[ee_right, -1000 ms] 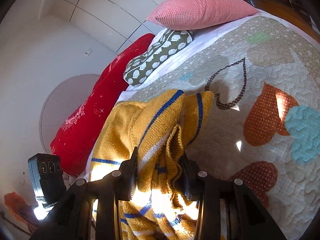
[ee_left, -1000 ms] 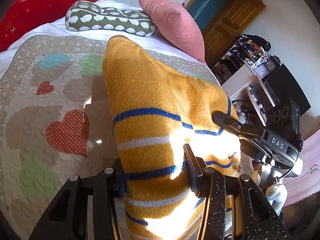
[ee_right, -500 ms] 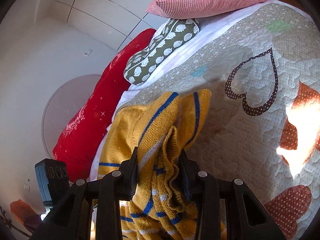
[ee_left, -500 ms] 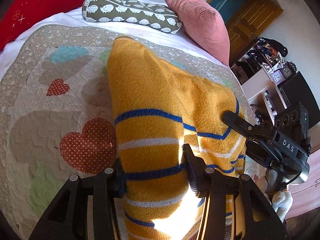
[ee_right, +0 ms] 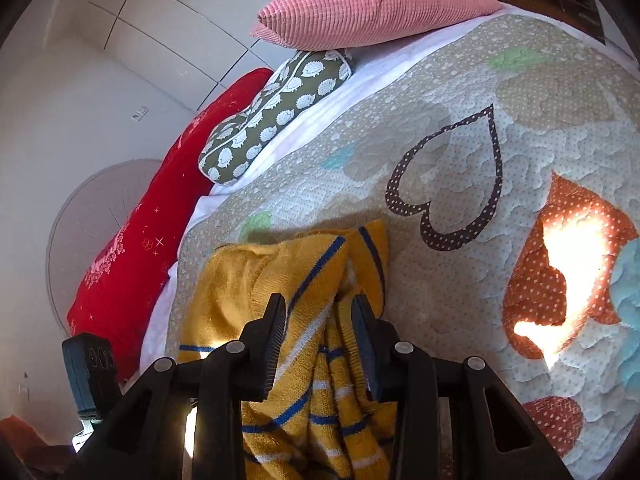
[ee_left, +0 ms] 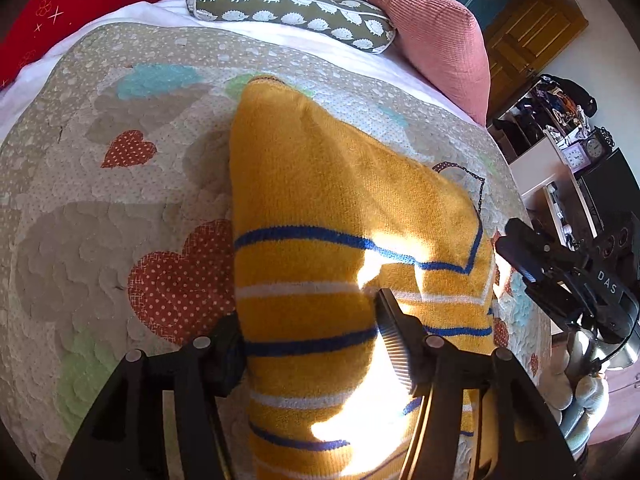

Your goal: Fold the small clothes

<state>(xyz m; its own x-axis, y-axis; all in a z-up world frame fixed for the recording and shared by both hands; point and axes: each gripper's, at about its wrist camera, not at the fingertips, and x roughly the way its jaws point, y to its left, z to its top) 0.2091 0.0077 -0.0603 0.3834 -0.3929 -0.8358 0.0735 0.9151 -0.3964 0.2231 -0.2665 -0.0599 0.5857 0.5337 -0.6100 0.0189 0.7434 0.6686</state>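
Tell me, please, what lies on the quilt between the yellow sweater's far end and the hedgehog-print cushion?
Only bare quilt and a strip of white sheet separate the yellow sweater from the hedgehog-print cushion, seen in the left wrist view.

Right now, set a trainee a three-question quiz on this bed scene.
1. True or false: the yellow sweater lies flat and untouched on the quilt.
2. Which pillow sits between the other two? A red pillow B green patterned pillow C pink pillow
3. Fill in: the right gripper is closed on the ____.

Key: 1 false, both the left gripper and right gripper have it between their fingers; 2 B; 3 sweater.
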